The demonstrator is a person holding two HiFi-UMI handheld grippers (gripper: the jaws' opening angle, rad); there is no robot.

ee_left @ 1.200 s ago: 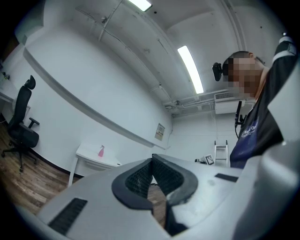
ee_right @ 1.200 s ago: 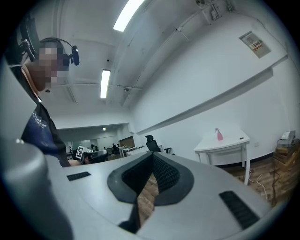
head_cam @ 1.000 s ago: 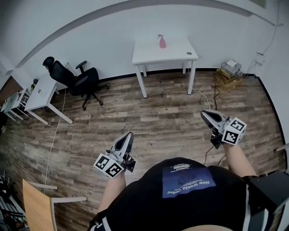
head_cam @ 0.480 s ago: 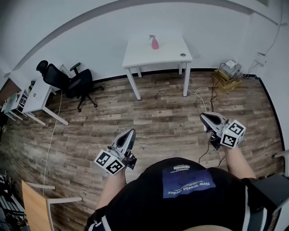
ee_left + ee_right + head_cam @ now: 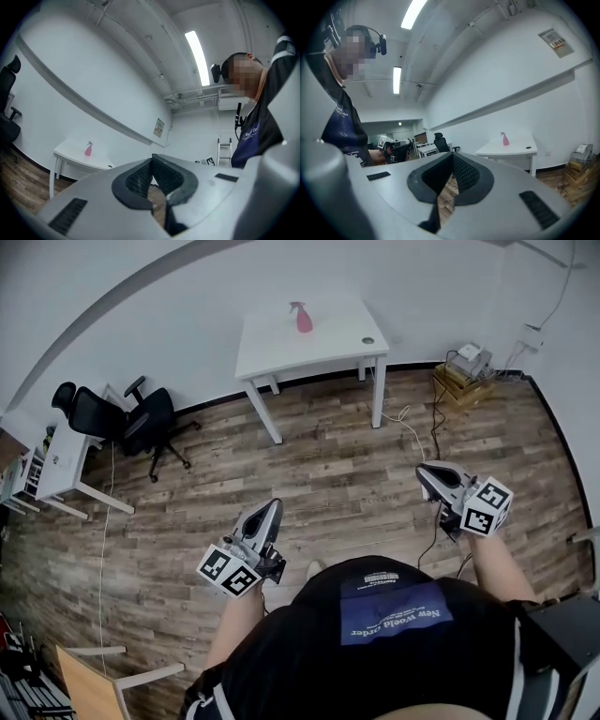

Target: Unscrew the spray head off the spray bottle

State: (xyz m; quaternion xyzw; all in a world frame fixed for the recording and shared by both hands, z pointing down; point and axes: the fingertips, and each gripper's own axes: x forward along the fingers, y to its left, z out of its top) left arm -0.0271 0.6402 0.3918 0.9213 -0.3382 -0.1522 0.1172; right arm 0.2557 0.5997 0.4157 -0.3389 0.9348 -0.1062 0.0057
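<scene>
head view: left gripper (image 5: 271,508), right gripper (image 5: 425,471) clenched empty; spray bottle (image 5: 303,319) at desk (image 5: 339,336) back edge, well apart. approach judged; bottle to be reached.

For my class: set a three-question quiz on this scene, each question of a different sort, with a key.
1. Multiple choice: where does the spray bottle stand? A) in a sink B) on the white table C) in a basket
2. True or false: the left gripper is shut on the bottle.
3. Fill in: the jaws of the left and the right gripper are both ____, with nothing between them.

Key
1. B.
2. False: it is shut but empty, and the bottle stands far off across the room.
3. Shut.
</scene>
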